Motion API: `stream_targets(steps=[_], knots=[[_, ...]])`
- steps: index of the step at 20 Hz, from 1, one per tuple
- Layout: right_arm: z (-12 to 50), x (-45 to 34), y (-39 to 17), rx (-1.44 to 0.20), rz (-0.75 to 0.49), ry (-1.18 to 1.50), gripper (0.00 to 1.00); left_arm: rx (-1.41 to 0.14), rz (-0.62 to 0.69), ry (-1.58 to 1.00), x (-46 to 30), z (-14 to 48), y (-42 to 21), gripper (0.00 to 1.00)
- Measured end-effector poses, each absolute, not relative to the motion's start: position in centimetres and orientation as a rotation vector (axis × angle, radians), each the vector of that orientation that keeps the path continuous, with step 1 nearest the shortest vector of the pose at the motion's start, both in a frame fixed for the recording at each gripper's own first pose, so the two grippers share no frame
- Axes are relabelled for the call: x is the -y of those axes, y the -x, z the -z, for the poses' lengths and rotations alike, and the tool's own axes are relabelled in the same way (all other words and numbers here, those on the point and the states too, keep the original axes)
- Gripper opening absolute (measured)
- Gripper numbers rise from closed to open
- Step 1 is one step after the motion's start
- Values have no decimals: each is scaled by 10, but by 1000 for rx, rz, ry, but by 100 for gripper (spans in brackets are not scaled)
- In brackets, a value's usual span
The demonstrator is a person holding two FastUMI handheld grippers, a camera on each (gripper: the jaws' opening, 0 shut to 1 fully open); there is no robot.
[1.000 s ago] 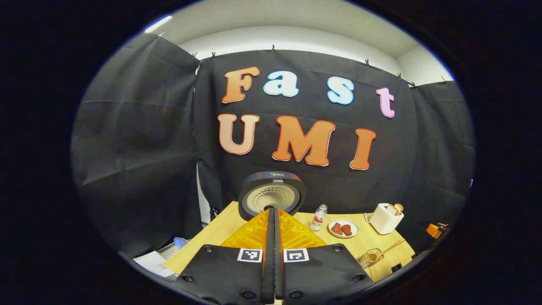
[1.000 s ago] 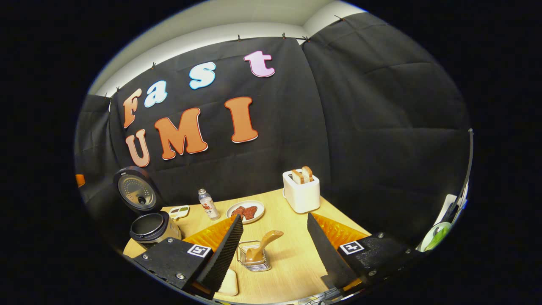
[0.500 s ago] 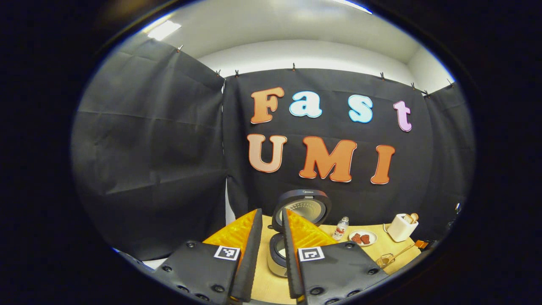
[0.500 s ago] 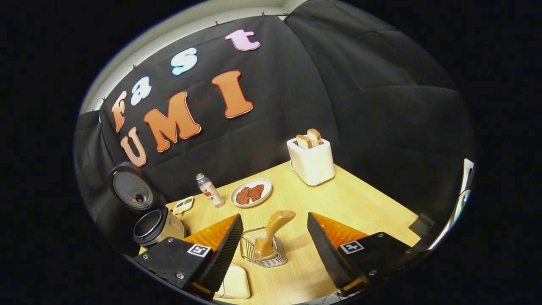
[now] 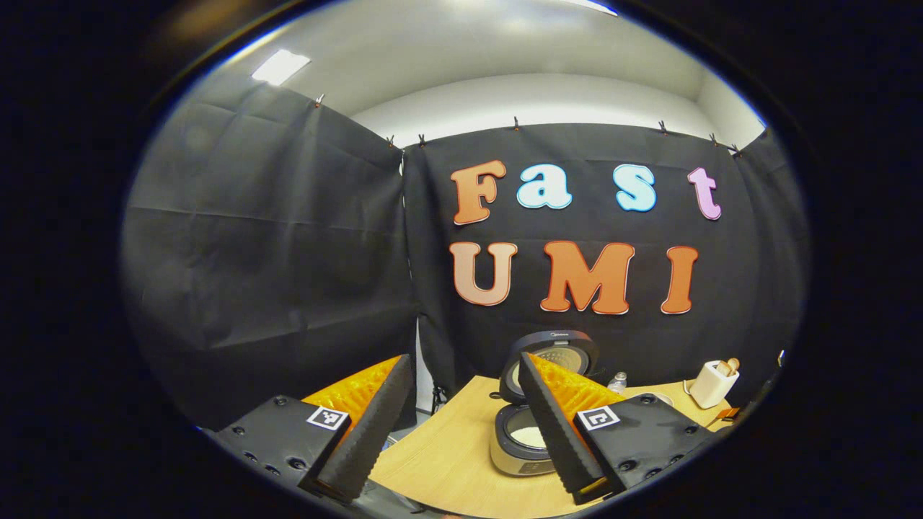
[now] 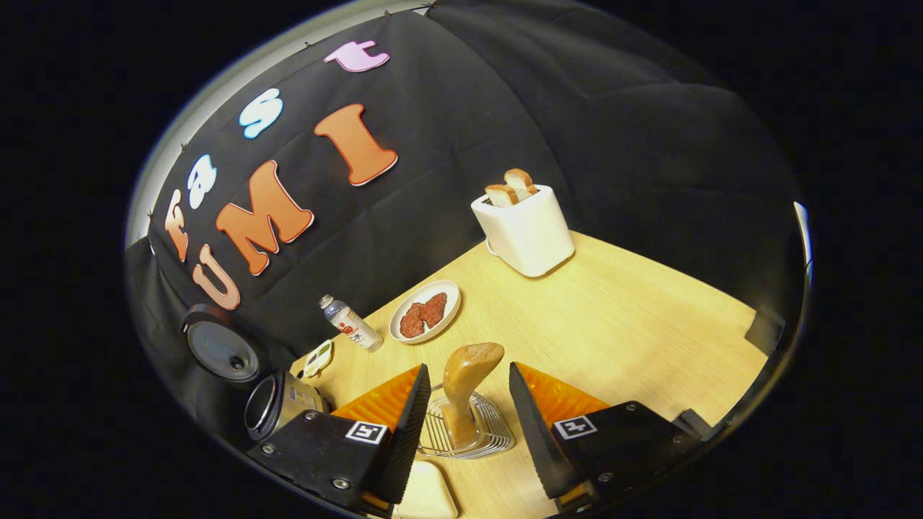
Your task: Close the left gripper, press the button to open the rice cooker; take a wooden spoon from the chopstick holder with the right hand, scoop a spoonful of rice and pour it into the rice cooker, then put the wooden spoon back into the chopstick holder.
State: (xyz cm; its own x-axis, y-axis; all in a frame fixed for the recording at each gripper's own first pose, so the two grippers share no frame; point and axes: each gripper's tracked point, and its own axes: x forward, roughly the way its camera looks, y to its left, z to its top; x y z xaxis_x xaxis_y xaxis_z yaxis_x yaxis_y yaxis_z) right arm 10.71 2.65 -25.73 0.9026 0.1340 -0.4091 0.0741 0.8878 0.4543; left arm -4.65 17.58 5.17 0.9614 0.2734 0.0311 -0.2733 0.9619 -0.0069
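Observation:
In the left gripper view the rice cooker [image 5: 515, 450] stands open on the table, its round lid [image 5: 555, 353] raised behind the pot. My left gripper [image 5: 461, 360] is open and held back from the cooker, with nothing between its fingers. In the right gripper view the wooden spoon [image 6: 465, 375] stands upright in the wire chopstick holder [image 6: 490, 436]. My right gripper [image 6: 467, 370] is open, one finger on each side of the spoon's handle, with gaps left on both sides. The open cooker [image 6: 277, 404] sits at the far left of the table.
A white toaster [image 6: 523, 227] with two bread slices stands at the back. A plate of red food [image 6: 425, 313], a small bottle [image 6: 350, 328] and a small dish [image 6: 317, 358] lie between the toaster and the cooker. A cream-coloured object [image 6: 425, 494] lies under my right gripper.
My left gripper went from shut to open and drew back and to the left of the cooker. My right gripper came down around the spoon handle, its fingers a little closer together.

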Motion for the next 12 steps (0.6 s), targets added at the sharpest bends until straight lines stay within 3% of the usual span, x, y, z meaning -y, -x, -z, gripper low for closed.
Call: stream_targets(steps=[3, 5, 7, 8, 9, 12], knots=[[259, -32, -116, -460, -30, -547, 65, 1, -255, 36, -172, -44, 41, 99], [263, -33, -119, -468, -27, -599, 57, -9, -255, 47, -176, -39, 35, 98], [262, -35, -120, -475, -37, -655, 45, -10, -265, 46, -183, -38, 32, 99], [261, -35, -123, -476, -33, -678, 27, -14, -263, 48, -182, -39, 30, 99], [263, -37, -122, -476, -35, -689, 30, -20, -257, 49, -181, -37, 28, 99], [260, -42, -123, -467, -25, -693, 20, -30, -246, 47, -182, -31, 23, 99]])
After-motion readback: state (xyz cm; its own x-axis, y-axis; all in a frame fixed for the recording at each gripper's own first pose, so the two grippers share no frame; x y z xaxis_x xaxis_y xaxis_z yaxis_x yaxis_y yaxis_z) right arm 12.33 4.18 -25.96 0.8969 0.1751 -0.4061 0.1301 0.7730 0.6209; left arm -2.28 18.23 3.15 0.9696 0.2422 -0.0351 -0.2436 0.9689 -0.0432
